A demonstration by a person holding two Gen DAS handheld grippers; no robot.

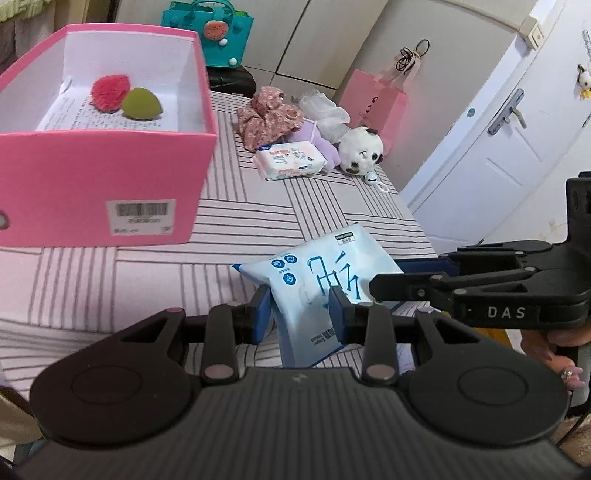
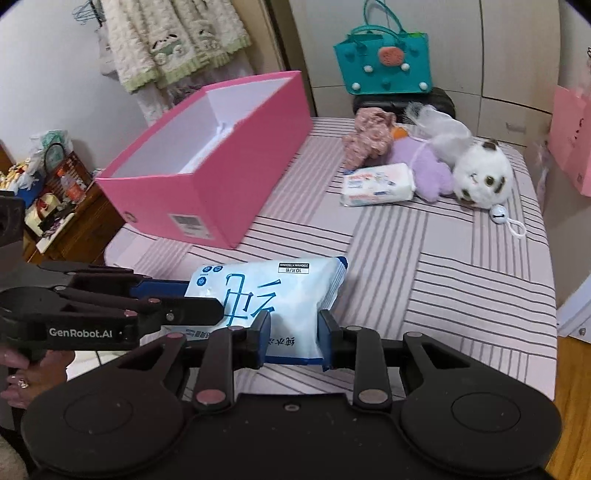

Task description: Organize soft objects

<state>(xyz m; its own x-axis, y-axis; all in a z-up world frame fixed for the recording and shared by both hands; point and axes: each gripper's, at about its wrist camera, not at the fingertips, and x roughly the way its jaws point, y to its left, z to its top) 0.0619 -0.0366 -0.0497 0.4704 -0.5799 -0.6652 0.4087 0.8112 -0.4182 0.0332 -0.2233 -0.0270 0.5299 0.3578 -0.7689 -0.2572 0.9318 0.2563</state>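
Note:
A light blue packet of wipes (image 1: 314, 273) (image 2: 266, 291) is held over the striped pink bed cover (image 1: 258, 221) by both grippers. My left gripper (image 1: 299, 310) is shut on its near end, a blue pad pressing each side. My right gripper (image 1: 399, 275) comes in from the right and is shut on the packet's other edge; in its own view, the right gripper (image 2: 293, 336) pinches the packet's bottom, and the left gripper (image 2: 192, 297) reaches in from the left. The open pink box (image 1: 110, 177) (image 2: 207, 177) stands to the left, holding a red fluffy ball (image 1: 110, 92) and a green egg-shaped sponge (image 1: 142, 103).
At the bed's far end lie a floral fabric piece (image 1: 267, 118), a white wipes pack (image 1: 290, 158), a purple plush (image 1: 325, 144) and a white plush animal (image 1: 360, 149). A teal bag (image 1: 210, 33) and pink paper bag (image 1: 373, 103) stand behind. A white door (image 1: 498, 147) is right.

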